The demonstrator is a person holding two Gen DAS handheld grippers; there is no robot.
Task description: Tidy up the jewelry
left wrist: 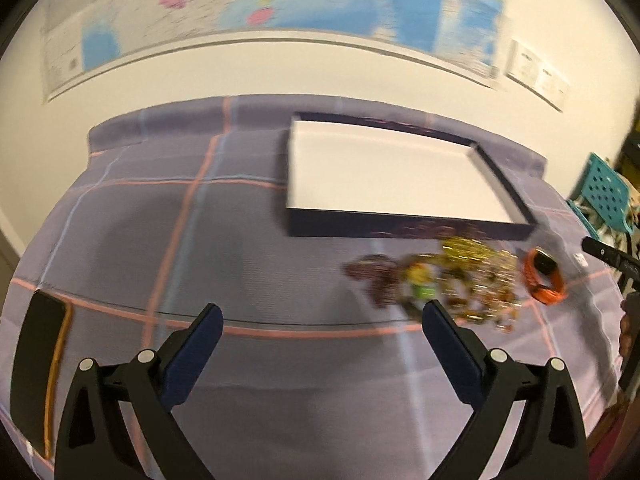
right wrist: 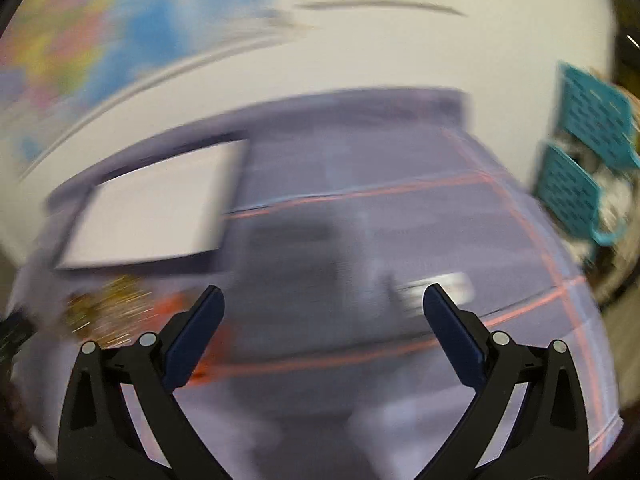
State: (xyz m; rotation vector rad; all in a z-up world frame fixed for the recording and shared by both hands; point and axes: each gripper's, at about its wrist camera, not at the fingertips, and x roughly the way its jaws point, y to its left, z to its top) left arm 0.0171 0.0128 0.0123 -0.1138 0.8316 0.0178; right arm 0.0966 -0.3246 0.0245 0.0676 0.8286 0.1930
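Two empty grippers above a cloth-covered bench.
Left gripper point(left wrist: 322, 316) and right gripper point(right wrist: 323, 298) jaws spread wide; jewelry pile point(left wrist: 448, 284) lies beside an open box point(left wrist: 400, 228).

We count one open box point(left wrist: 400, 178), one orange watch point(left wrist: 545, 277) at three o'clock, one jewelry heap point(left wrist: 452, 284), one phone point(left wrist: 38, 364), two teal baskets point(right wrist: 588, 160).

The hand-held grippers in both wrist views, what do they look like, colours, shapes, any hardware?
The left hand-held gripper and the right hand-held gripper look alike: a black plastic frame splits into two angular arms with triangular cut-outs. Each arm ends in a flat, dark navy finger pad, and each carries two round silver pivot pins. No cables, markings or sleeves are visible.
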